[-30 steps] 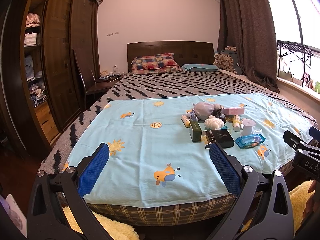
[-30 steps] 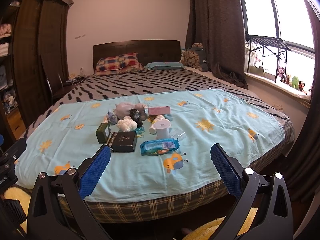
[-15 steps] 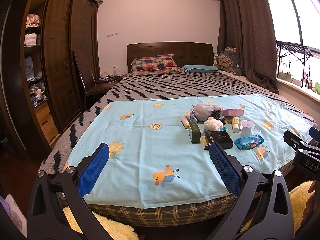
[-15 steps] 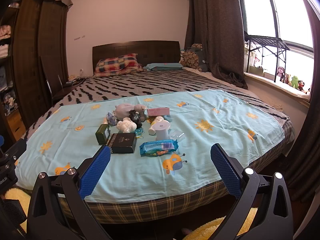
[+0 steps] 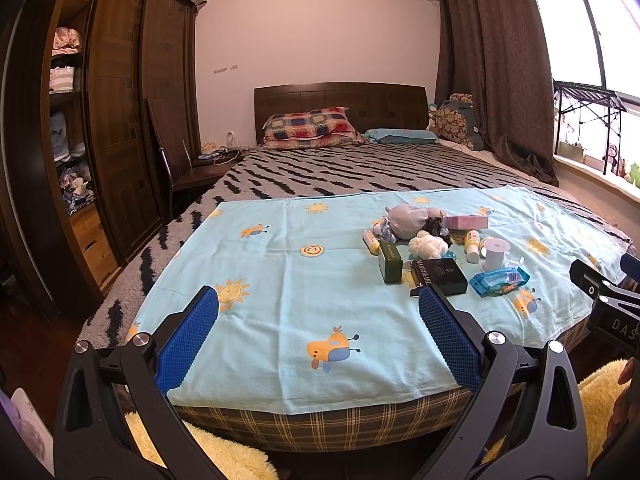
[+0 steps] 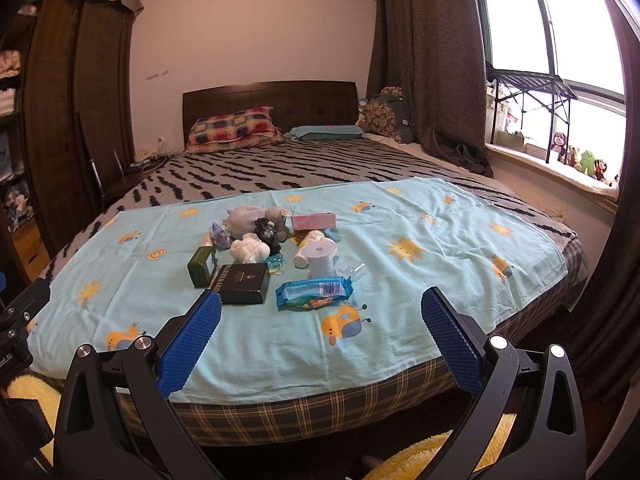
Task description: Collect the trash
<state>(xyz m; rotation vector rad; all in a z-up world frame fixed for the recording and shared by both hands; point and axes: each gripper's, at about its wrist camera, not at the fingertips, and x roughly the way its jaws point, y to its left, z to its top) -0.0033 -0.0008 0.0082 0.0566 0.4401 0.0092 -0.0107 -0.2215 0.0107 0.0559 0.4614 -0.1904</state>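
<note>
Left gripper [image 5: 318,332] and right gripper [image 6: 320,330]: jaws spread wide, empty, both held off the foot of the bed [image 6: 304,416]. Clutter heap sits mid-sheet on the light blue sheet [image 5: 280,280]: blue wipes pack [image 6: 314,292], black box [image 6: 242,277], green tin [image 6: 201,266], white spool [image 6: 319,257]. All well beyond either gripper's fingertips.

On the one light-blue printed sheet [image 6: 400,280] we count one black box [image 6: 242,283], one dark green tin [image 6: 202,266], one blue wipes packet [image 6: 314,292], one white spool [image 6: 319,258], one pink box [image 6: 313,222], one white knotted bundle [image 6: 250,250] and one grey plush toy [image 6: 250,220]. We see two pillows: one checked pillow [image 6: 232,126], one blue pillow [image 6: 326,131].
</note>
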